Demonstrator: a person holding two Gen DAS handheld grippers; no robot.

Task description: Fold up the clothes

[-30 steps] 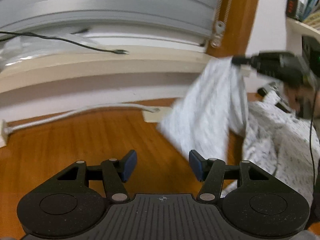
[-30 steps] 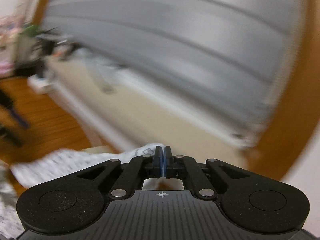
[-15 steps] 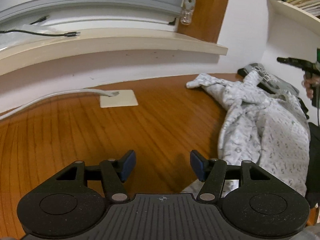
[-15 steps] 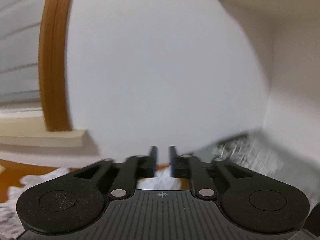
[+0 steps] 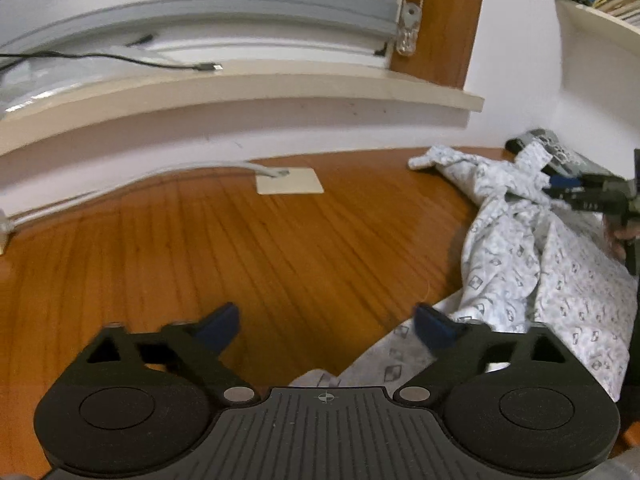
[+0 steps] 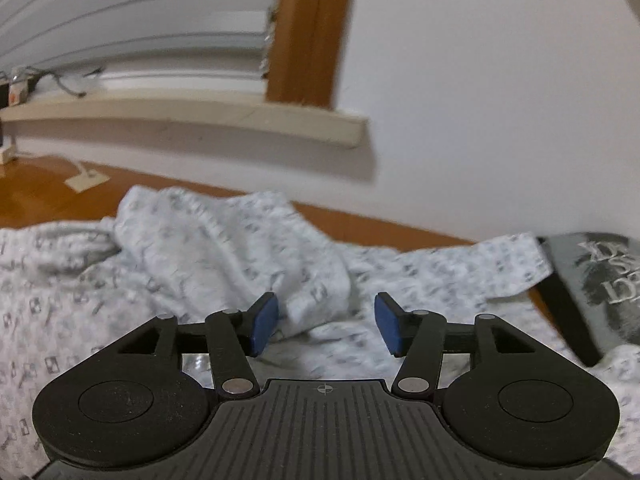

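Grey garment (image 6: 596,276) – pale lettering, unreadable – beside patterned white shirt (image 6: 224,248).

Wooden floor (image 5: 248,248); far, a cream window sill (image 5: 240,84) under grey blinds (image 5: 200,4); white wall (image 6: 480,100) right.

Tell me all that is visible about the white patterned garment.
The white patterned garment is soft fabric printed with small grey motifs. It lies crumpled and unfolded on the wooden floor near the wall, bunched into ridges. One edge overlaps a grey printed cloth. Neither open gripper holds it.
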